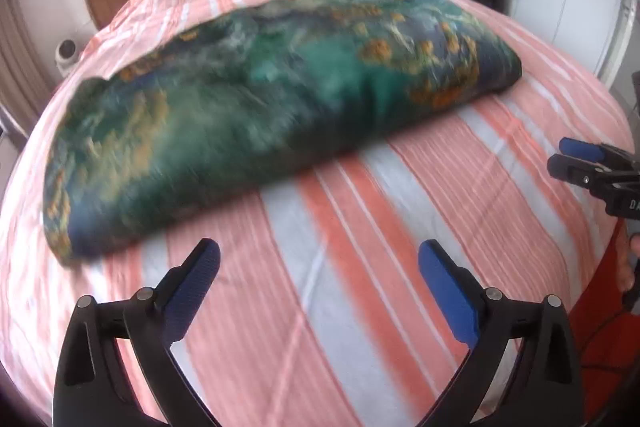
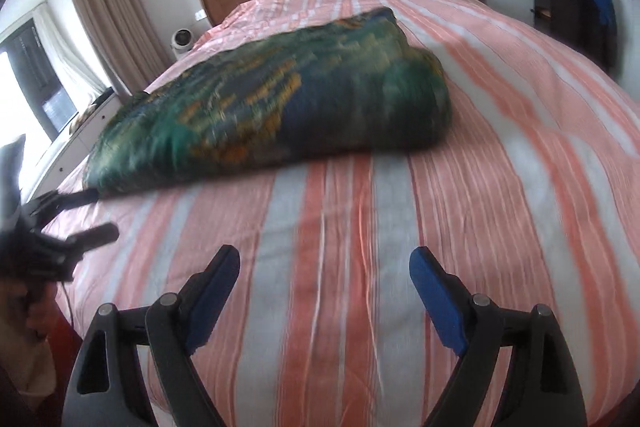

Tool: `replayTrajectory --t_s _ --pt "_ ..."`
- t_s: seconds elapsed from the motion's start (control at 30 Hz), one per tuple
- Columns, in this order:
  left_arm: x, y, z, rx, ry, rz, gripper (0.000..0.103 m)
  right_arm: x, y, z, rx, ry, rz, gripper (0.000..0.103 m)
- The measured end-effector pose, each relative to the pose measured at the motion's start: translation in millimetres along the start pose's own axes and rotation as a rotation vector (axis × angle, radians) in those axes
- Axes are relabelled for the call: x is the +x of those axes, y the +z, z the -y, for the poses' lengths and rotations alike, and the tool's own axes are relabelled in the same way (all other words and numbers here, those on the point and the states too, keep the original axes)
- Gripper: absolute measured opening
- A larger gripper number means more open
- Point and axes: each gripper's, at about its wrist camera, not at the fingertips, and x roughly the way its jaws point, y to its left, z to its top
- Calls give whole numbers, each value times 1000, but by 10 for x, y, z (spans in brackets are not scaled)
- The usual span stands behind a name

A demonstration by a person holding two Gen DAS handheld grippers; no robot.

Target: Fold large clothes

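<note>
Striped bed (image 1: 360,227) bearing a blurred, seemingly folded green cloth (image 1: 260,99).

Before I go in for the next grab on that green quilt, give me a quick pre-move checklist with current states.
1. Left gripper open, holding nothing: ok.
2. Right gripper open, holding nothing: ok.
3. Green patterned quilt lying folded on the striped bedspread: ok.
4. Both grippers apart from the quilt: ok.
5. Bedspread bare between fingers and quilt's near edge: ok.
6. Layers aligned at the edges: cannot tell, images blurred.
</note>
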Motion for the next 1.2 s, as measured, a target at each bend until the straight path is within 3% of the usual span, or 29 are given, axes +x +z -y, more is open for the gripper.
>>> replayTrajectory --t_s 0.17,0.27,0.43,0.63,1.2 --pt "256 -162 97 -95 45 -59 101 -26 -191 -14 -49 -55 5 86" --pt "334 -207 88 -131 55 -53 103 1 -252 14 -77 -96 -6 86" --pt "341 -198 132 -120 74 -49 103 69 -302 84 -52 -94 -19 88" --pt "339 -269 161 -125 78 -46 103 164 -374 -28 -105 -132 -16 99" --pt "319 -339 170 -101 80 -20 102 201 -427 -66 -125 -140 -1 103"
